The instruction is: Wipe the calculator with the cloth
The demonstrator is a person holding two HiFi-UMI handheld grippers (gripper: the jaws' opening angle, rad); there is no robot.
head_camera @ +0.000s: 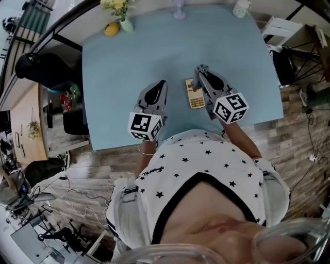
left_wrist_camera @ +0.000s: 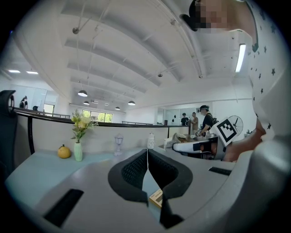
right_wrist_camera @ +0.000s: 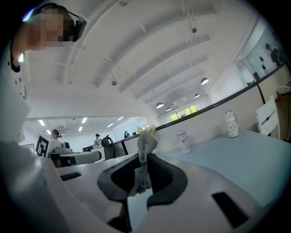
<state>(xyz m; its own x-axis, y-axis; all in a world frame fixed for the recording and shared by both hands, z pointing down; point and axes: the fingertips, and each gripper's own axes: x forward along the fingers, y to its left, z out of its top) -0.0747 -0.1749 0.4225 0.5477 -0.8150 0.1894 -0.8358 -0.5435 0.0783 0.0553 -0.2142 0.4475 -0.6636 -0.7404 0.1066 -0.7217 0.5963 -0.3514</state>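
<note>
A small gold-and-white calculator lies flat on the pale blue table, between my two grippers. Its corner shows below the left jaws. My left gripper hovers just left of it, jaws shut with nothing between them. My right gripper is over the calculator's far right side, shut on a grey knitted cloth. The cloth sticks up past the fingertips and hangs down between the jaws. From the head view the cloth is barely visible.
Along the table's far edge stand a vase with flowers, a yellow fruit, a small glass lamp and a white jar. A black chair is off the left edge, white furniture off the right.
</note>
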